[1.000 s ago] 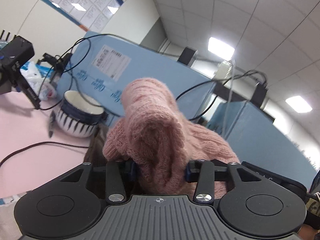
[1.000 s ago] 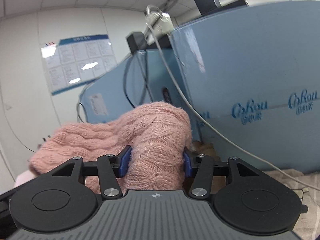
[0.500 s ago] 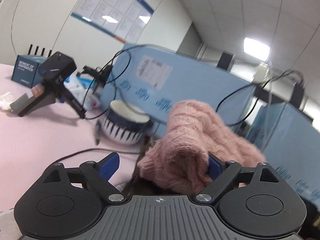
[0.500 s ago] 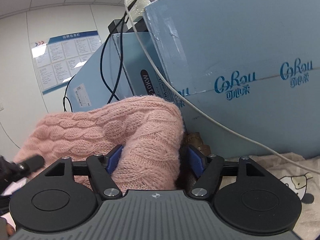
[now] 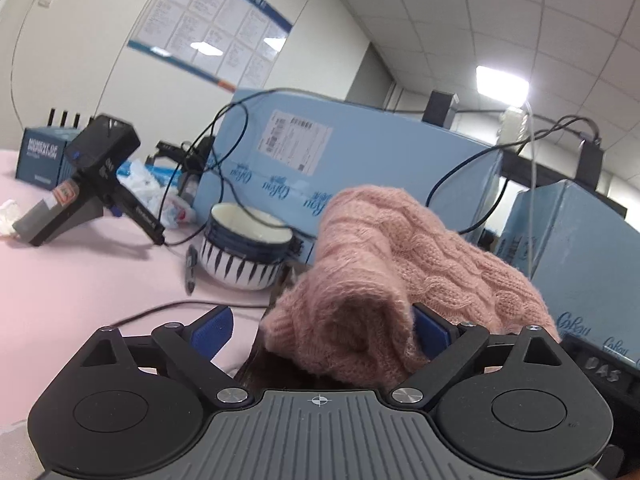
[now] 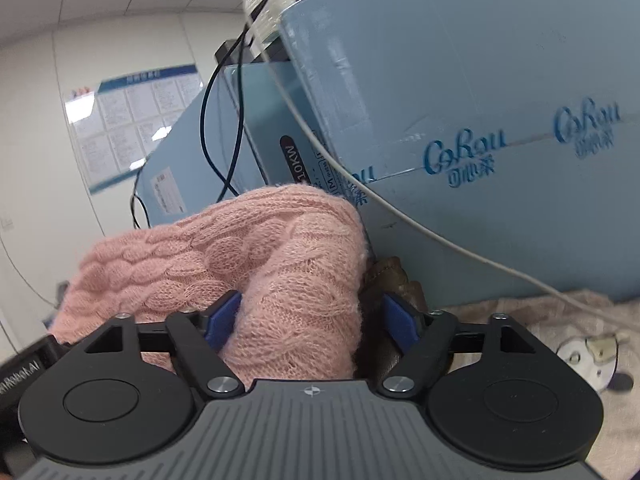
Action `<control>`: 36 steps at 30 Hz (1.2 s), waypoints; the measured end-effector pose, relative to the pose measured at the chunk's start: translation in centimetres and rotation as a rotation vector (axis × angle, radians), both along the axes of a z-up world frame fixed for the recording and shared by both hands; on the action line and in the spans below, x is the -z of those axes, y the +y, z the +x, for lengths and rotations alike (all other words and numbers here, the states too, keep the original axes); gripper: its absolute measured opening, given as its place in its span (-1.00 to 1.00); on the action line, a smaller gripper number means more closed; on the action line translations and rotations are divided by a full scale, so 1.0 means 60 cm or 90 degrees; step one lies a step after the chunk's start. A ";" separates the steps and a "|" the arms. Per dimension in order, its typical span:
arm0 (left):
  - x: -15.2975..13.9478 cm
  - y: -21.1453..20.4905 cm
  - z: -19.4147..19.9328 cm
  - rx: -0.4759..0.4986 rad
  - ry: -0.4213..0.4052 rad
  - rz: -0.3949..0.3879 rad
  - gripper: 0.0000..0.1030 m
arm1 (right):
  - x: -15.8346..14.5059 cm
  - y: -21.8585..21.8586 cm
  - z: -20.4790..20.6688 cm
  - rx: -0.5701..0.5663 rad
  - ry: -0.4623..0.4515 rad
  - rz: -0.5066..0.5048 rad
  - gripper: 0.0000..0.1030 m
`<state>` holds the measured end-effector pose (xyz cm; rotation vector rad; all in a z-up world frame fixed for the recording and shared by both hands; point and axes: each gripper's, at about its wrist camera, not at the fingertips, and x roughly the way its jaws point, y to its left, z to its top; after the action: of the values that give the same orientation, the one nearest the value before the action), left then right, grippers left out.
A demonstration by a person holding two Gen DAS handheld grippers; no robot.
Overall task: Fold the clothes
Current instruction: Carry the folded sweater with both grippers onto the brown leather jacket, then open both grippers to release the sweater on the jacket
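Pink cable-knit sweater (image 5: 400,264) sits loose between both opening hand-held grippers, left (image 5: 320,330) and right (image 6: 310,316), where fuzzy yarn could snag a pad, dragging the fold apart.

Even, bright light from rectangular recessed ceiling panels (image 5: 502,80), upper right of left wrist view. Glare spots on glossy white wall poster (image 5: 208,28). Strong fisheye bending, dark corners. Right wrist view slightly motion-blurred; shadows soft.

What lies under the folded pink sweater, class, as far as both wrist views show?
A brown garment shows beneath the pink sweater at its edge, also dark below it in the left view. How far it extends underneath is covered by the knit.
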<state>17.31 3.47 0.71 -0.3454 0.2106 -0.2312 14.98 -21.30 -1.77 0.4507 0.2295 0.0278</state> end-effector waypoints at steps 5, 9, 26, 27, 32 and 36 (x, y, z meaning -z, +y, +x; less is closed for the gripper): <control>-0.007 0.007 -0.031 -0.053 -0.087 -0.015 1.00 | -0.023 -0.023 -0.073 0.026 -0.041 0.041 0.84; -0.013 0.013 -0.057 -0.108 -0.154 -0.023 1.00 | -0.032 -0.026 -0.130 0.023 -0.042 0.056 0.89; -0.038 -0.032 -0.237 -0.164 -0.174 0.047 1.00 | -0.019 -0.001 -0.261 -0.014 -0.075 0.046 1.00; -0.037 -0.034 -0.241 -0.169 -0.169 0.050 1.00 | -0.017 -0.003 -0.263 -0.017 -0.072 0.046 1.00; -0.033 -0.046 -0.261 -0.177 -0.143 0.083 1.00 | -0.016 -0.007 -0.274 -0.019 -0.083 0.034 1.00; -0.026 -0.063 -0.269 -0.179 -0.114 0.122 1.00 | -0.018 -0.002 -0.278 -0.014 -0.094 0.007 1.00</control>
<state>1.16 -0.34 2.30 -0.1600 0.0060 0.0373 -1.70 -21.44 -0.69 0.4551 0.0888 0.0833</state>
